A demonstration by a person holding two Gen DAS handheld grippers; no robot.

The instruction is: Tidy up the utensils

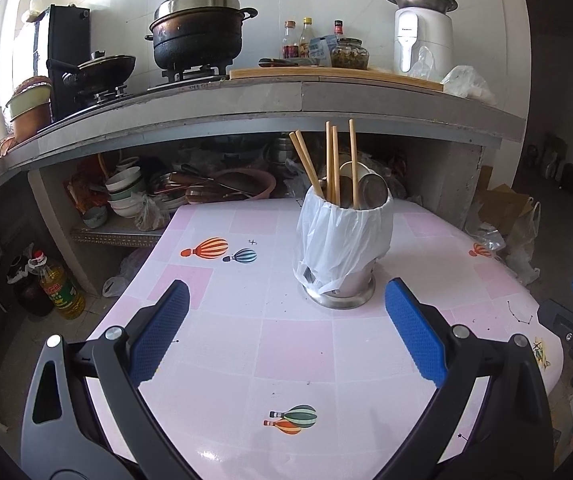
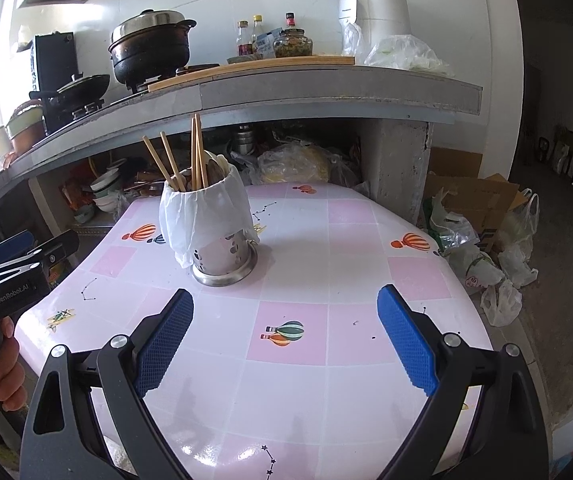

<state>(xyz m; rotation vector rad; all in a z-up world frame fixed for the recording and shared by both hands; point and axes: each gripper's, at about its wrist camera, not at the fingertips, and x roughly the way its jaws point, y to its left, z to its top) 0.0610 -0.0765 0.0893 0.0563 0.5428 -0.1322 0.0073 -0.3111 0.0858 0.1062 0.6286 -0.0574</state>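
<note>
Steel utensil holder (image 1: 340, 280), draped in a white plastic bag (image 1: 342, 232), stands upright on the pink tiled bench (image 1: 298, 344); wooden chopsticks (image 1: 352, 160) and spoons (image 1: 370, 188) rise from it. Left gripper (image 1: 286, 300) and right gripper (image 2: 286, 304) hover near it, apart from it, jaws wide apart and empty.

Utensil holder (image 1: 344, 240) beyond spread left claw (image 1: 286, 300)

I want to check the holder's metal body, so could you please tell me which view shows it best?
The right wrist view: the utensil holder shows its perforated steel wall below the plastic bag. In the left wrist view, the bag hides nearly everything except the base.
</note>
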